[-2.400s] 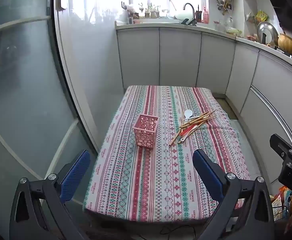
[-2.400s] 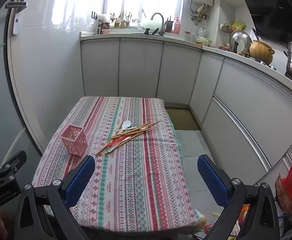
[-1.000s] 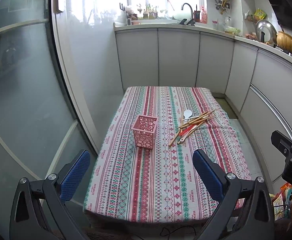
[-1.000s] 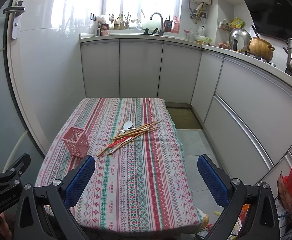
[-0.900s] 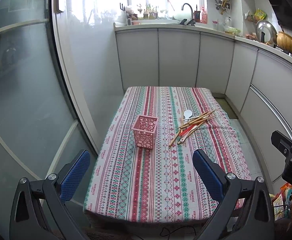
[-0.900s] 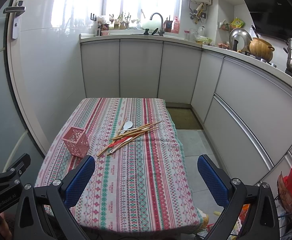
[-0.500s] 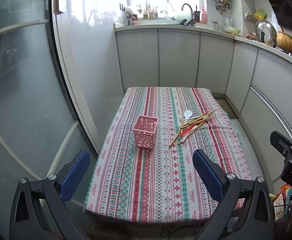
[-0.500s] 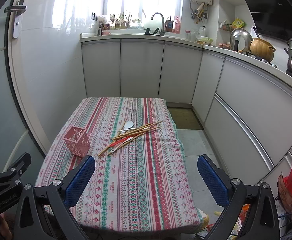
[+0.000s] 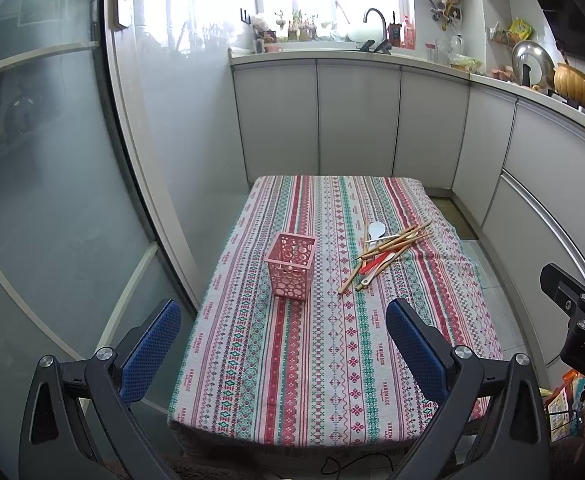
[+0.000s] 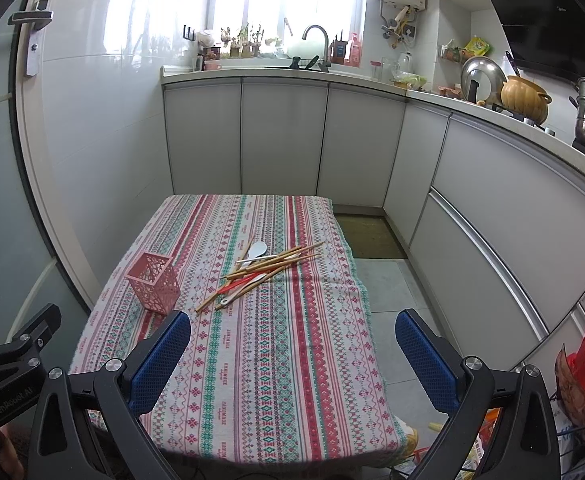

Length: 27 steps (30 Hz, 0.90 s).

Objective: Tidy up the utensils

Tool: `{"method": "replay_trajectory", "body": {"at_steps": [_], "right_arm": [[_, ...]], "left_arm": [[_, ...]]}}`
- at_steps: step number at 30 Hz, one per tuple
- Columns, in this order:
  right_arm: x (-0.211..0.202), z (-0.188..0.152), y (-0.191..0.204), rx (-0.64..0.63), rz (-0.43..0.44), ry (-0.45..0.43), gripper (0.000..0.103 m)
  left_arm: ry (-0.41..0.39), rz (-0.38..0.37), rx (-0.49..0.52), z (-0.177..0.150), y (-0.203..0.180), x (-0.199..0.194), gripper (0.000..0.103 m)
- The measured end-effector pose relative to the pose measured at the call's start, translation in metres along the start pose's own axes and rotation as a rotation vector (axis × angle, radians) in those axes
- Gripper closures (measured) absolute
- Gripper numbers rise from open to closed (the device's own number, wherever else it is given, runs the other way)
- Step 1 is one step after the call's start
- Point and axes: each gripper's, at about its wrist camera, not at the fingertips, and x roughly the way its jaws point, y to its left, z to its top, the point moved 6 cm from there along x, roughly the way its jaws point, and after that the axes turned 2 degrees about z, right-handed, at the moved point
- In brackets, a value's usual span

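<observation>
A pink perforated basket stands upright on the striped tablecloth, left of centre; it also shows in the right wrist view. A loose pile of wooden chopsticks, white spoons and a red utensil lies to its right, seen also in the right wrist view. My left gripper is open and empty above the table's near edge. My right gripper is open and empty, also near the front edge, well short of the pile.
Grey kitchen cabinets line the back and right side, with a sink and pots on the counter. A glass sliding door stands left of the table. Bags lie on the floor at the right.
Both grippers have drifted slightly; the view shifts only a little. The basket and utensils have not moved.
</observation>
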Motion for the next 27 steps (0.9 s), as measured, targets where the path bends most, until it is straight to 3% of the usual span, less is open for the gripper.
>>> {"method": "replay_trajectory", "body": {"at_steps": [27], "right_arm": [[0.0003,-0.0009,0.0001,-0.006,-0.002,0.001,0.0]], "left_arm": [[0.009,-0.01,-0.009,-0.0013,0.0022,0.0056,0.0]]}}
